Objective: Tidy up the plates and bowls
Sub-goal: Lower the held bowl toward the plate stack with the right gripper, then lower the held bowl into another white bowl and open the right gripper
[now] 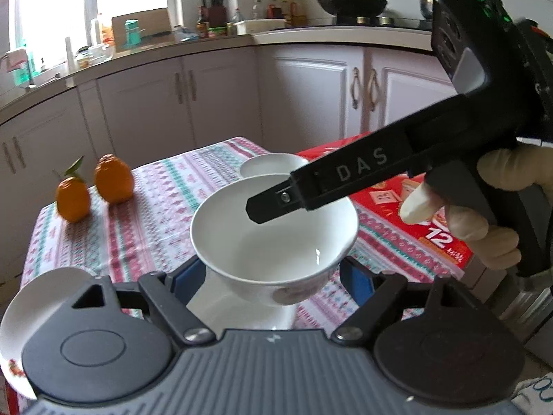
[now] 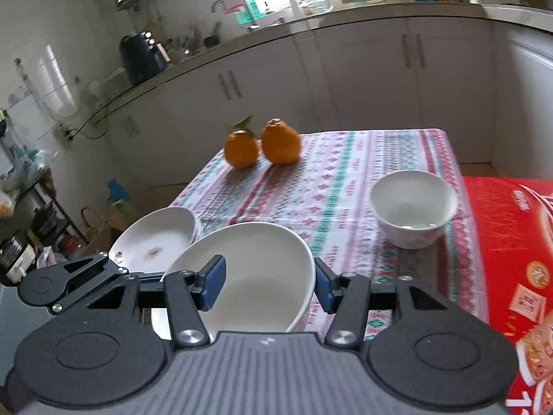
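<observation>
A white bowl [image 1: 273,231] is clamped between the blue-padded fingers [image 1: 188,278] of the left gripper [image 1: 273,276] and is held clear of the table [image 1: 152,207], tilted a little. In the right wrist view, a bowl [image 2: 255,269] is gripped at its rim by the fingers [image 2: 216,285] of the right gripper [image 2: 269,287], one pad lying inside the bowl and the other outside. A gloved hand [image 1: 484,204] is seen on the right gripper's handle. A second bowl [image 2: 413,207] is set on the patterned cloth beside a red box [image 2: 511,259]. Plates [image 2: 159,235] are stacked at the table's left edge, and two oranges [image 2: 262,143] are placed at the far side.
</observation>
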Demonstrator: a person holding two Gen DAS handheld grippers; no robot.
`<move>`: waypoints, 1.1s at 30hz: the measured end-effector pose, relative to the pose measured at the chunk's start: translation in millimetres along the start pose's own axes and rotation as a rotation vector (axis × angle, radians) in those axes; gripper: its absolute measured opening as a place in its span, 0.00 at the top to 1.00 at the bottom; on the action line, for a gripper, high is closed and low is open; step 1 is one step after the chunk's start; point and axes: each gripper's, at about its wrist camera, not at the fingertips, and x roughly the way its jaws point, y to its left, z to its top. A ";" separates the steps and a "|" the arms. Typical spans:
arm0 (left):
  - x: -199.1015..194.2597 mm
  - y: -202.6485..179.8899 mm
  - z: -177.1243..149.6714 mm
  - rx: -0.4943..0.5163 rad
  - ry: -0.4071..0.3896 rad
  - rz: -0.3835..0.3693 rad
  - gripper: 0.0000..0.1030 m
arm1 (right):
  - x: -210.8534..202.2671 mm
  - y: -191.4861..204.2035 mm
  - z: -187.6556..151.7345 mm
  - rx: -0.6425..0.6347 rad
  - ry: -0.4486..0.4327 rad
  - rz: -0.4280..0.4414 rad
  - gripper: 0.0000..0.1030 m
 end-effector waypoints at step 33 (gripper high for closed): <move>16.0 34.6 -32.9 -0.086 0.094 0.003 0.18 | 54.7 19.8 -12.3 -0.019 0.110 -0.001 0.42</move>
